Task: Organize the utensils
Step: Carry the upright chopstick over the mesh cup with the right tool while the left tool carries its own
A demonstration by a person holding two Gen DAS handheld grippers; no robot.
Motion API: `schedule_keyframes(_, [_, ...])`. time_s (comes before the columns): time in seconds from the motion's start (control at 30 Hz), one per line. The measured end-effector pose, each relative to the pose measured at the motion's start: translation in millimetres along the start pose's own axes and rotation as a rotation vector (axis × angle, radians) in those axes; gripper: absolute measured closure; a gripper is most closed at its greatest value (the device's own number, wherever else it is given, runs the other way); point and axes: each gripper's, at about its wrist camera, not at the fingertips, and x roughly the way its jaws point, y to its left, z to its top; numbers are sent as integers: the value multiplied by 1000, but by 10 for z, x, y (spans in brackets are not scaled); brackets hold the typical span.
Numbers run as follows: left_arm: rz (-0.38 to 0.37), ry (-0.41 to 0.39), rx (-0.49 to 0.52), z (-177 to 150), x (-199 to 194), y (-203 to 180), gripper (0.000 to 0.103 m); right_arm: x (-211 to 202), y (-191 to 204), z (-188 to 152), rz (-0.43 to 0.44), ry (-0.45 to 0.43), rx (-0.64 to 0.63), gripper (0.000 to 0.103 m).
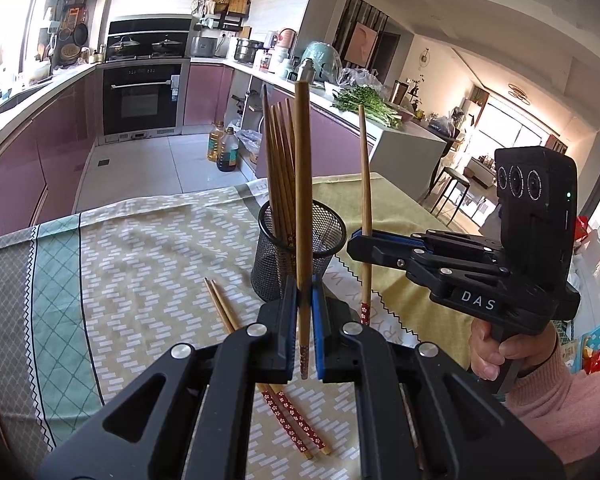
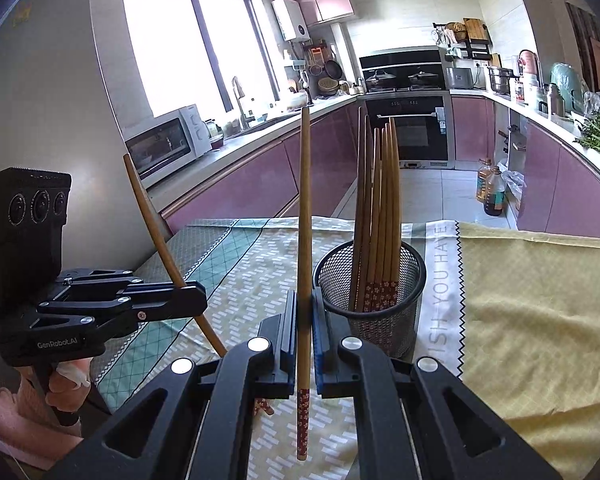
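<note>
The mesh holder [image 1: 300, 248] of upright chopsticks stands on the tablecloth [image 1: 140, 248] just ahead of both grippers, left gripper [image 1: 305, 320] and right gripper [image 2: 305, 332] each clamped on one near-vertical chopstick, the right nearer its rim.

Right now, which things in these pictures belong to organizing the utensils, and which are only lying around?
Belong to the job:
- chopstick clamped in the left gripper
- chopstick clamped in the right gripper
- mesh holder with chopsticks standing in it
- two loose chopsticks on the tablecloth

Just lying about:
- oil bottles on the floor
- greens on the counter
- microwave
</note>
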Motion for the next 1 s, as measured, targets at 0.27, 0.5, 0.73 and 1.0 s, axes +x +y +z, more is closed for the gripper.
schedule_keyframes(0.27, [-10, -7, 9, 21, -2, -27, 96, -11, -17, 26, -3, -13, 4, 97])
schedule_keyframes(0.5, [-24, -10, 12, 41, -3, -45, 96, -9, -31, 55, -3, -19, 5, 97])
schedule_keyframes(0.73, [-29, -12, 15, 65, 3, -66, 96, -18, -32, 72, -4, -26, 8, 97])
schedule_keyframes(1.0, [-32, -18, 23, 112, 26, -90, 96, -16, -51, 97, -4, -32, 13, 97])
